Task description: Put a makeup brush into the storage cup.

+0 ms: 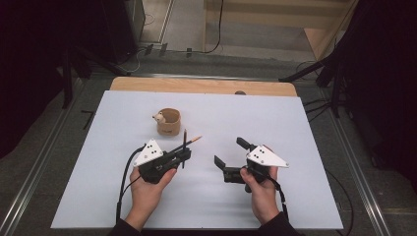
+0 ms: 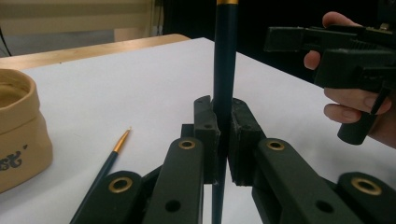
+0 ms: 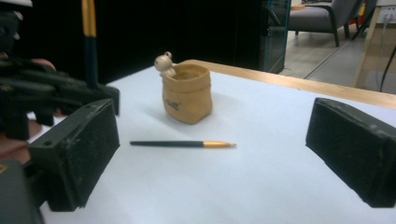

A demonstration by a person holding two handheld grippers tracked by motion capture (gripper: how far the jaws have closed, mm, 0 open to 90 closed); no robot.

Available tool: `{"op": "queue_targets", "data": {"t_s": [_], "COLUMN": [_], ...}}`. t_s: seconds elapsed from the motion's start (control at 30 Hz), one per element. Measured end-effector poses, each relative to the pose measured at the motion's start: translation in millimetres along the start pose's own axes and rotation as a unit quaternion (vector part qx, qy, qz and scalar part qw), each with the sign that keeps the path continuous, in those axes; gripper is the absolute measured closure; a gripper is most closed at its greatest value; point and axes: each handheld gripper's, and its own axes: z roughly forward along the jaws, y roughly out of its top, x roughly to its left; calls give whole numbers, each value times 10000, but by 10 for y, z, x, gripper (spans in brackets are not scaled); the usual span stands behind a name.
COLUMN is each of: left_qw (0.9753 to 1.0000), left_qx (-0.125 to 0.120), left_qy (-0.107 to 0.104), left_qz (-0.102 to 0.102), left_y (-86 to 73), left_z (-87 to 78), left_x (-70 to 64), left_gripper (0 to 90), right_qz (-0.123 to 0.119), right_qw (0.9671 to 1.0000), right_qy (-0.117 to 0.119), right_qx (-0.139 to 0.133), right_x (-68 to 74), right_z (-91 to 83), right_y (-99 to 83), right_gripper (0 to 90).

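- High view: the left claw (image 1: 185, 153) is clamped on a dark pencil (image 1: 184, 143) held upright, its long axis standing nearly straight up from the white table (image 1: 295, 147). The tan sack-shaped pot (image 1: 168, 122) sits just ahead of it and slightly to the left, so the left hand is clearly the nearer one for dropping it in.
- Left gripper view: the black jaw pads pinch the pencil (image 2: 223, 70) near its lower part; a gold band shows at the top of the shaft.
- Right gripper view: a second pencil (image 3: 182, 144) lies flat on the table, its axis crosswise to the open right claw (image 3: 210, 154), gold tip pointing to the right, in front of the pot (image 3: 187, 93). The jaws stand wide apart and hold nothing.
- The pot looks like matt, smooth ceramic shaped like a soft bag, with a small figurine (image 3: 164, 63) perched at its rim. The pencils are slim, glossy and round, likely to roll.
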Motion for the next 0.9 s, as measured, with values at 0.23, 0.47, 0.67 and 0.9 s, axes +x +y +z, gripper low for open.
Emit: {"op": "queue_targets", "data": {"t_s": [0.23, 0.47, 0.67, 0.9], "left_qw": [10000, 9998, 9997, 9995], "left_qx": [-46, -102, -137, -199], "left_qy": [79, 142, 184, 239], "left_qz": [0, 5, 1, 23], "left_y": [7, 17, 23, 35], "left_z": [-34, -61, -83, -117], "left_x": [47, 72, 101, 131], "left_gripper": [847, 846, 846, 847], "right_qz": [-81, -102, -114, -199], "right_qw": [9999, 9996, 9990, 9982], "right_qy": [-118, -274, -412, -557], "right_qx": [-24, -38, -94, -44], "right_x": [-138, -281, -391, -489], "right_z": [-130, -265, -403, -537], "right_y": [-33, -84, -103, -162], "right_gripper": [5, 0, 0, 0]}}
